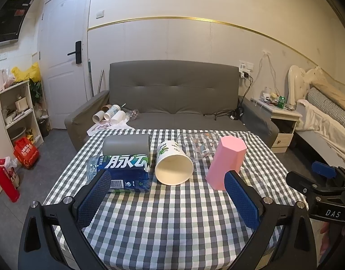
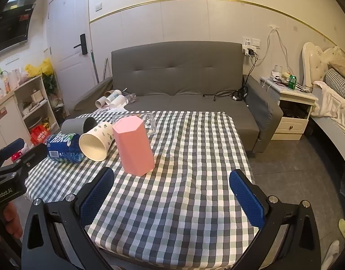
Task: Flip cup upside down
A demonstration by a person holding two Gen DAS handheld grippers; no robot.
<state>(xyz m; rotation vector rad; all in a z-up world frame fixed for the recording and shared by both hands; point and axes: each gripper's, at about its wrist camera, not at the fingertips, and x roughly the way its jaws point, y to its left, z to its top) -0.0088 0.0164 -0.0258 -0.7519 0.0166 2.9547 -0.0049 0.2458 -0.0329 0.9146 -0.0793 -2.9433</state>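
Pink cup point(image 1: 226, 163) point(image 2: 133, 145) stands on the checked tablecloth point(image 1: 172, 207) point(image 2: 183, 180), closed flat end on top, so it reads as mouth-down. Faceted sides, widening toward the base. It sits mid-table, closer to the near edge than the other items.

Just beside it on the left: paper cup point(image 1: 172, 165) point(image 2: 96, 141) lying on its side, open mouth facing the near edge, green print on the wall. From the right wrist view the two look like they touch; can't confirm. Behind the pink cup, toward the far edge: clear glass mug point(image 1: 198, 145) point(image 2: 147, 121) on its side.

Further left: blue-labelled plastic bottle point(image 1: 120, 172) point(image 2: 63, 147) lying flat near the left edge, grey cup point(image 1: 126, 145) point(image 2: 79, 124) on its side just behind it.

Left gripper point(image 1: 168, 193): jaws spread wide, nothing between them, held over the near part of the table, facing the bottle and paper cup. Right pad overlaps the pink cup's base in view; contact unclear.

Right gripper point(image 2: 172, 195): jaws also spread wide, empty, over bare cloth right of the pink cup, apart from it.

Grey sofa point(image 1: 172, 94) point(image 2: 176, 76) sits beyond the far edge.
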